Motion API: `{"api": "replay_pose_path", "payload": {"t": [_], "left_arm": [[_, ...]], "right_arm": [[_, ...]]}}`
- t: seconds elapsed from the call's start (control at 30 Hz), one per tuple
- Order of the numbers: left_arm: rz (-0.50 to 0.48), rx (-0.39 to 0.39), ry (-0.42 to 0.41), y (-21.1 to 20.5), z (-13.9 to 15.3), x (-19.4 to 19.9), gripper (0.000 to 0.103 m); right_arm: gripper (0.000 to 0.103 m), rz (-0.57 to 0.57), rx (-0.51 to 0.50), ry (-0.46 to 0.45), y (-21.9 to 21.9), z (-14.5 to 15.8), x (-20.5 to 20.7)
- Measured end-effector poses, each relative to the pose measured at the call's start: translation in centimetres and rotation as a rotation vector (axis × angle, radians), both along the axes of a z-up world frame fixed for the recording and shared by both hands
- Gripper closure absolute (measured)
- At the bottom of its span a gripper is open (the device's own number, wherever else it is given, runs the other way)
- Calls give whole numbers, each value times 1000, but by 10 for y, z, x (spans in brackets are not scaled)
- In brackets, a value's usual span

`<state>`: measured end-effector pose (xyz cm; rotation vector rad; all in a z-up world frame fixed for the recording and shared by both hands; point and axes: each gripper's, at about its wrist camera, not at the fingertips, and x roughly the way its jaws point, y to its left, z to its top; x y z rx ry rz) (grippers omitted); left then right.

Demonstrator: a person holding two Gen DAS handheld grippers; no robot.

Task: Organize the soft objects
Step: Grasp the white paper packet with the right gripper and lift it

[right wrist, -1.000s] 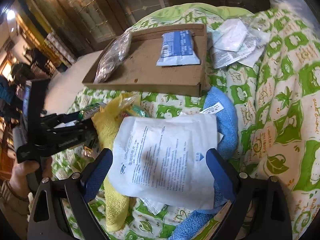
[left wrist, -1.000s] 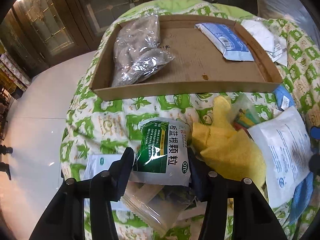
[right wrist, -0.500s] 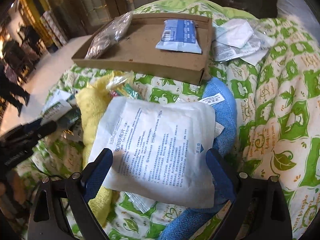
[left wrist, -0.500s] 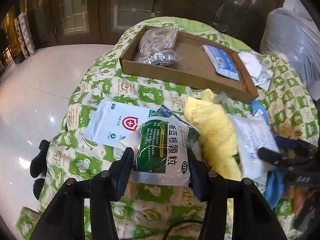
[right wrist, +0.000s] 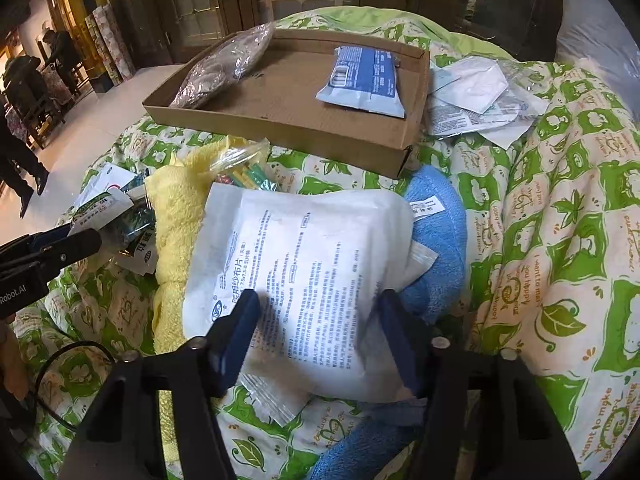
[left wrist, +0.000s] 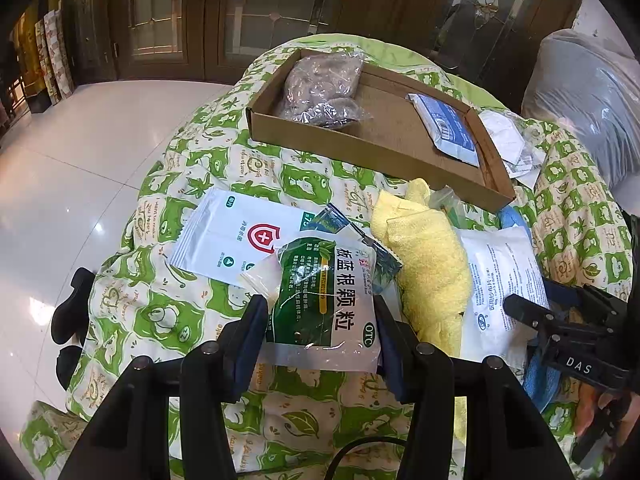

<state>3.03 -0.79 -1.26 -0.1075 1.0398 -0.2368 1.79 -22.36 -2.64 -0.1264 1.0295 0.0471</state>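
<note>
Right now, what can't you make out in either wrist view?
- Blue towel: right wrist view, mostly hidden under the white gauze pack.
- Clear bag's grey contents: left wrist view, blurred by glare.
- Right gripper: jaws closing around the gauze pack; pad contact unclear.
- Green granule pouch: lower edge hidden behind the left gripper.

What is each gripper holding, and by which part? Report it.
Left gripper: green granule packet, near end. Right gripper: jaws closing on white gauze packet, near end.
</note>
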Motion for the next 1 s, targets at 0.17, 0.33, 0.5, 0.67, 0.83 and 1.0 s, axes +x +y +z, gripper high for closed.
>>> {"api": "replay_pose_path", "payload": {"t": [0.17, 0.33, 0.5, 0.67, 0.83, 1.0], "left_arm": [[-2, 0, 0, 0, 0, 0, 48], [0, -1, 0, 0, 0, 0, 48], [-1, -1, -1, 0, 0, 0, 48], [1, -2, 0, 0, 0, 0, 48], [2, -1, -1, 0, 0, -1, 48], [2, -5, -4, -2, 1, -1, 48]], "right_arm": [[60, 0, 0, -28, 0, 5, -3], [66, 5, -3, -45, 1, 10, -4], [70, 7, 25, -56, -1, 13, -5], [71, 43, 81, -71, 3, 19, -8], [71, 72, 201, -59, 0, 24, -7], [70, 48, 421, 11, -18, 17, 2]]}}
